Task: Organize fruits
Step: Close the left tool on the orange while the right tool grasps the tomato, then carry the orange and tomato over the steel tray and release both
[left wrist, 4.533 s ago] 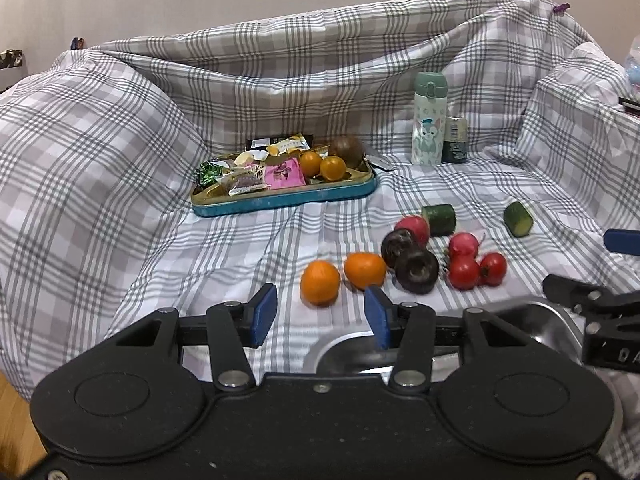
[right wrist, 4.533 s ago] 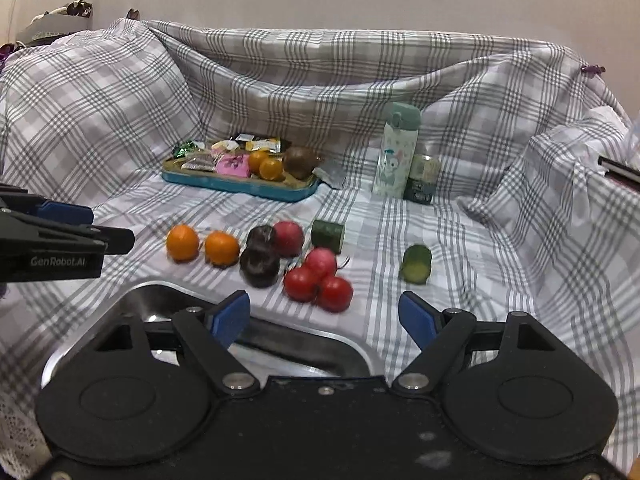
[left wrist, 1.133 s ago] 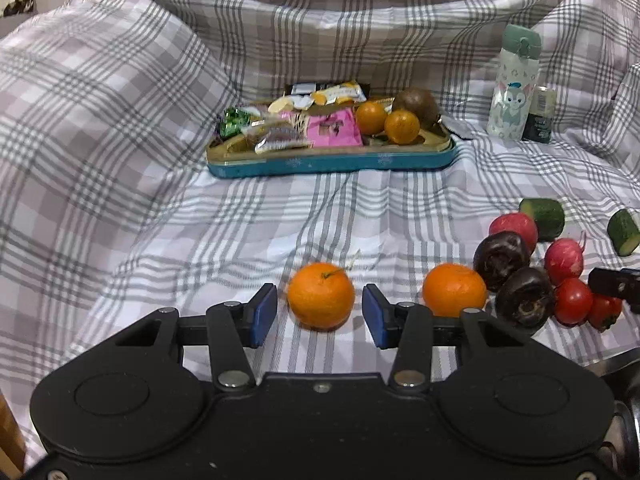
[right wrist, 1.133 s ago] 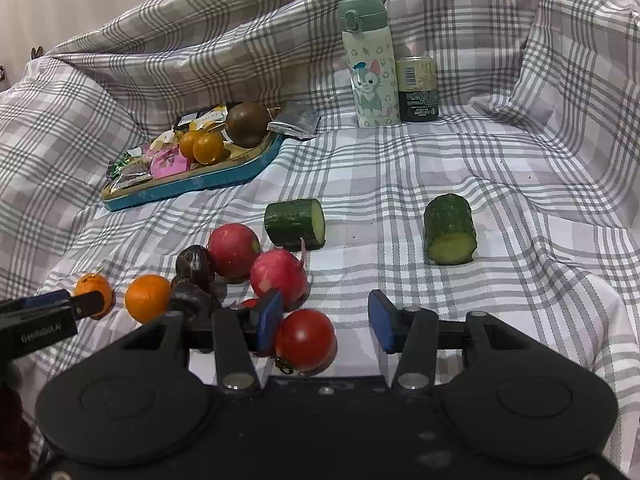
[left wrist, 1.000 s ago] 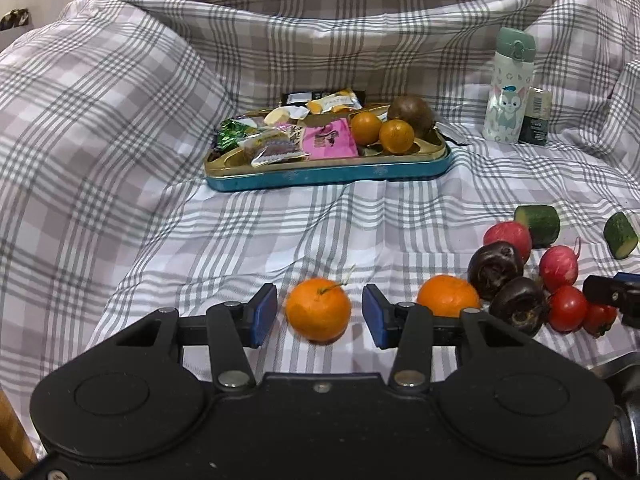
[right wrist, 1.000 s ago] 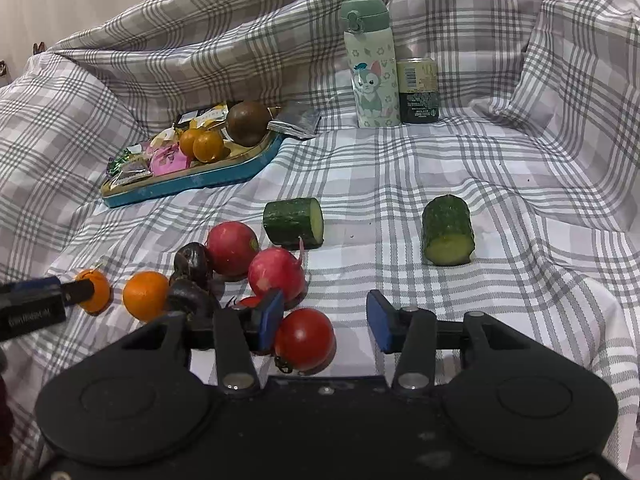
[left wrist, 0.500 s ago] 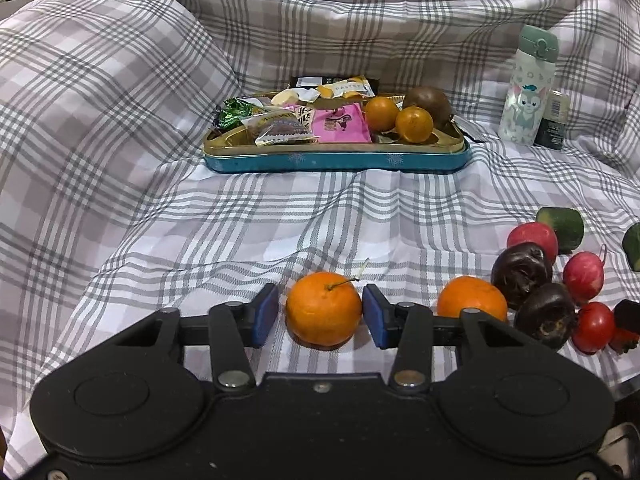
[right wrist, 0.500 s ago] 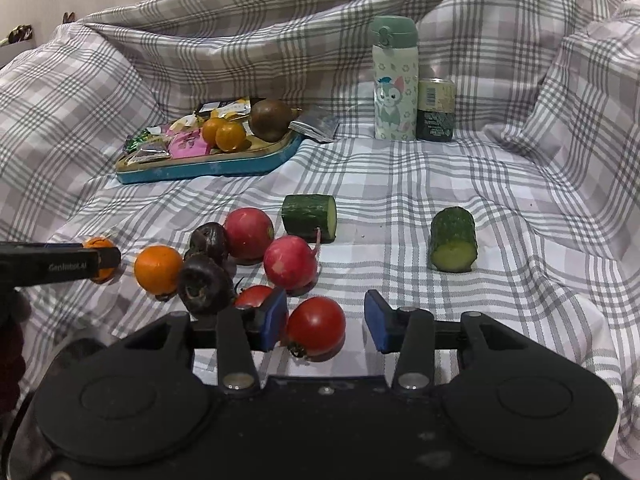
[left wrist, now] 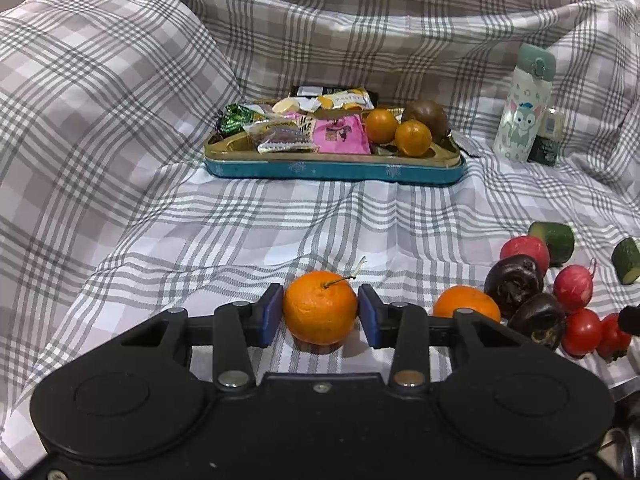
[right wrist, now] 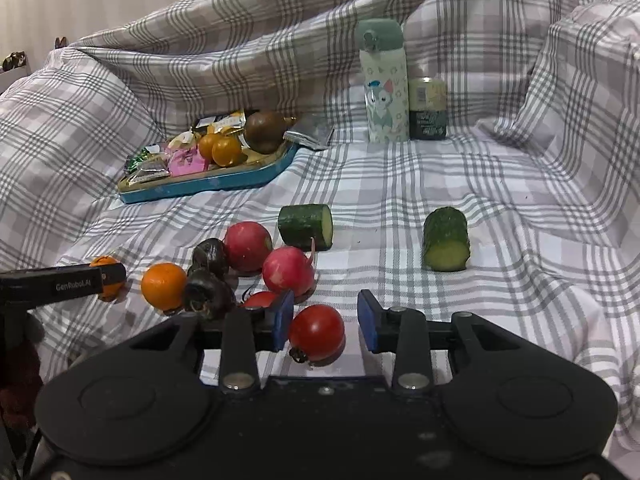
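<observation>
Both grippers sit closer to the fruit than a moment ago. Left gripper [left wrist: 320, 314] now has the orange [left wrist: 320, 307] between its blue pads, which touch the fruit on both sides, clenched on it on the checked cloth [left wrist: 280, 216]. Right gripper [right wrist: 325, 322] is closing around a tomato [right wrist: 317, 332]; the left pad touches it, the right pad stands apart. A second orange [left wrist: 466, 302] lies just right, beside dark fruits [left wrist: 514, 280]. Far back sits the snack tray [left wrist: 336, 170].
</observation>
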